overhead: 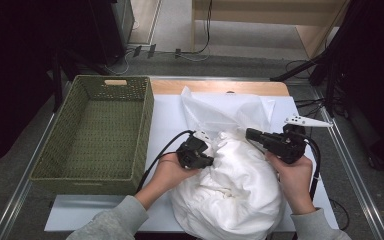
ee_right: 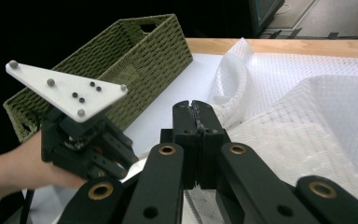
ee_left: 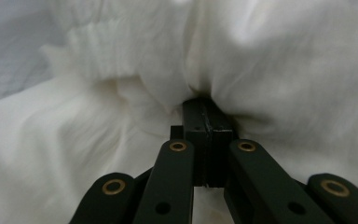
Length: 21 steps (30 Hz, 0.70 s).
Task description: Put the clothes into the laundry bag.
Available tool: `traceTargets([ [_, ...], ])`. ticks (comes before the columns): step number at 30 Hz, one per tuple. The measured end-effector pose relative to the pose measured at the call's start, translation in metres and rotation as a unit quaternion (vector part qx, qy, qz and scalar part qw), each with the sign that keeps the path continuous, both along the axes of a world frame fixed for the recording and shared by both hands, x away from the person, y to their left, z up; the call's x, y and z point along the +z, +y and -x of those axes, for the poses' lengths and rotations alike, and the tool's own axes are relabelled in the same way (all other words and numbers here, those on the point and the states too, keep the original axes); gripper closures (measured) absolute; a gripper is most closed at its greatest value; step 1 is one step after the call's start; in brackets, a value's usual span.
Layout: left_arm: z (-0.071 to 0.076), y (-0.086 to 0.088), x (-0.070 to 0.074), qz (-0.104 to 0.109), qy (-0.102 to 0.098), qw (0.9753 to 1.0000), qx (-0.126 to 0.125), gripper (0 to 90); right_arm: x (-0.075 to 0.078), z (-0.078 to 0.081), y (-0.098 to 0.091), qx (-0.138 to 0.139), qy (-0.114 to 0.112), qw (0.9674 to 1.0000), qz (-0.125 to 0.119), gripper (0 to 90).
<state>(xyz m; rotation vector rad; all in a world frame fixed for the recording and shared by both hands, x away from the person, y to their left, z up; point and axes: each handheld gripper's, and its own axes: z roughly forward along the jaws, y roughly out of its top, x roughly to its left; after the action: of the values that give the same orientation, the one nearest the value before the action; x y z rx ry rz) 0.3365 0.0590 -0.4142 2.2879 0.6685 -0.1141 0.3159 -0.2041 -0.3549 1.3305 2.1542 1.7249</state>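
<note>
A bulky white cloth bundle (overhead: pixel 235 190) lies at the front middle of the table. My left gripper (overhead: pixel 211 160) points right into the bundle's left side. In the left gripper view its jaws stand together with their tips (ee_left: pixel 208 109) sunk in the white cloth (ee_left: pixel 284 56), whose folds run in toward them. My right gripper (overhead: pixel 249 133) hovers at the bundle's upper right and points left. Its jaws (ee_right: pixel 196 109) are shut, and I make out nothing between them. Behind the bundle lies a crumpled white mesh bag (overhead: pixel 220 110) (ee_right: pixel 307 93).
A green woven basket (overhead: pixel 142 135) (ee_right: pixel 135 51) stands empty on the left of the white table top (overhead: pixel 167 120). The left gripper with its white three-cornered plate (ee_right: pixel 70 88) sits close by in the right gripper view. Cables and dark stands lie beyond the table.
</note>
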Motion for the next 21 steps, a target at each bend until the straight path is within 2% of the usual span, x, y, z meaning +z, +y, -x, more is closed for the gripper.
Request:
traceTargets([
  [6,-0.006,-0.021,0.0,0.052,0.016,0.9985,-0.002,90.0,-0.005,-0.003,0.005,0.006,0.006,1.0,0.004,89.9],
  [10,-0.007,-0.034,0.001,0.093,0.028,0.9953,-0.005,90.0,-0.007,-0.004,0.009,0.008,0.01,0.9999,-0.002,90.0],
  [13,-0.004,-0.037,0.006,0.112,0.024,0.9934,-0.002,90.0,-0.005,-0.004,0.014,0.022,0.007,0.9995,-0.022,90.0],
  [16,-0.001,-0.033,0.013,0.123,0.015,0.9923,0.0,90.0,0.002,0.001,0.019,0.033,-0.004,0.9989,-0.033,90.0],
  [19,0.003,-0.026,0.025,0.15,0.007,0.9887,0.001,90.0,0.013,0.009,0.023,0.046,-0.022,0.9975,-0.05,90.0],
  [21,0.005,-0.025,0.028,0.151,0.0,0.9886,0.001,90.0,0.019,0.013,0.025,0.054,-0.034,0.996,-0.063,90.0],
])
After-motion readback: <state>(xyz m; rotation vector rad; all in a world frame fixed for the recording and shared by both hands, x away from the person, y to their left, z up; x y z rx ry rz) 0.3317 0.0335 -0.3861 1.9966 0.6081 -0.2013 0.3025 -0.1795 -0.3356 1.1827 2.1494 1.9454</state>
